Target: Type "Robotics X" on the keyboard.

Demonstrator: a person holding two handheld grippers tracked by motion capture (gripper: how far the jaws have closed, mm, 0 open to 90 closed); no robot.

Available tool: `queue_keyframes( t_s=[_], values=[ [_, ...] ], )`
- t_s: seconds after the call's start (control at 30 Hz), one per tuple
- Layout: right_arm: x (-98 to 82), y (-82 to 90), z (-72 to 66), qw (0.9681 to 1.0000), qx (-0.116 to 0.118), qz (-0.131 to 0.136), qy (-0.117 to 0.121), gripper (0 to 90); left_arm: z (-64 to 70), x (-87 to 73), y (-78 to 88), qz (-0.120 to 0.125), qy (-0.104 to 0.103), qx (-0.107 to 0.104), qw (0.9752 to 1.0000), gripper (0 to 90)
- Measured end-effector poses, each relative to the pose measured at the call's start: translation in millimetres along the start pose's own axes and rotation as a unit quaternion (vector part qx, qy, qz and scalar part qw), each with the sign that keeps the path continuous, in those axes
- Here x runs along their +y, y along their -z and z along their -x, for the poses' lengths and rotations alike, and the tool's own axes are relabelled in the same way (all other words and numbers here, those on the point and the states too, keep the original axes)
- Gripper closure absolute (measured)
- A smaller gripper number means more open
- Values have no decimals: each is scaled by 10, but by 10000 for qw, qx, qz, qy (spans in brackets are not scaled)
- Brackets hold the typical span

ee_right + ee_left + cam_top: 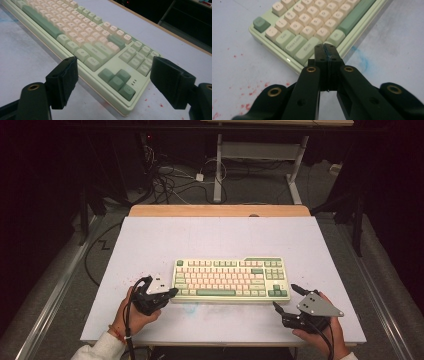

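high view – above, facing forward-down | gripper views – low, close | shared: keyboard (230,279) corners

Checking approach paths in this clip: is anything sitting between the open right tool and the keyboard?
Nothing visible. The right tool sits open just off the keyboard near its arrow-key corner, with only bare white table between them.

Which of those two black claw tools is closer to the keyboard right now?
The left. The left gripper has its shut fingers at the keyboard's near-left corner, by the Shift key. The right gripper sits open a little off the near-right corner, facing the arrow keys.
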State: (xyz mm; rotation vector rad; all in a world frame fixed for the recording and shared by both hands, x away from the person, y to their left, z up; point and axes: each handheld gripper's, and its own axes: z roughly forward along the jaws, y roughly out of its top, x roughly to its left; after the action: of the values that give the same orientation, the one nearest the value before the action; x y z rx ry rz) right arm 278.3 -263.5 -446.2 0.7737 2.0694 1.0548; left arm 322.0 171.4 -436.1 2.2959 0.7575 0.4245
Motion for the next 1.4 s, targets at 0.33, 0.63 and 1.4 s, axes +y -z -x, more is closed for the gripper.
queue_keyframes(
  t_s=[0.33, 0.63, 1.4],
  values=[
    [9, 9, 16, 10000, -77, 9, 39, 236, 47, 383, -146, -81, -310, -49, 9995, 875],
    [0, 7, 3, 9999, -119, -38, 91, 236, 72, 631, -353, -156, -458, -88, 9988, 874],
    [3, -35, -39, 9998, 13, -68, 185, 236, 48, 861, -666, -359, -560, -172, 9976, 873]
  ],
)
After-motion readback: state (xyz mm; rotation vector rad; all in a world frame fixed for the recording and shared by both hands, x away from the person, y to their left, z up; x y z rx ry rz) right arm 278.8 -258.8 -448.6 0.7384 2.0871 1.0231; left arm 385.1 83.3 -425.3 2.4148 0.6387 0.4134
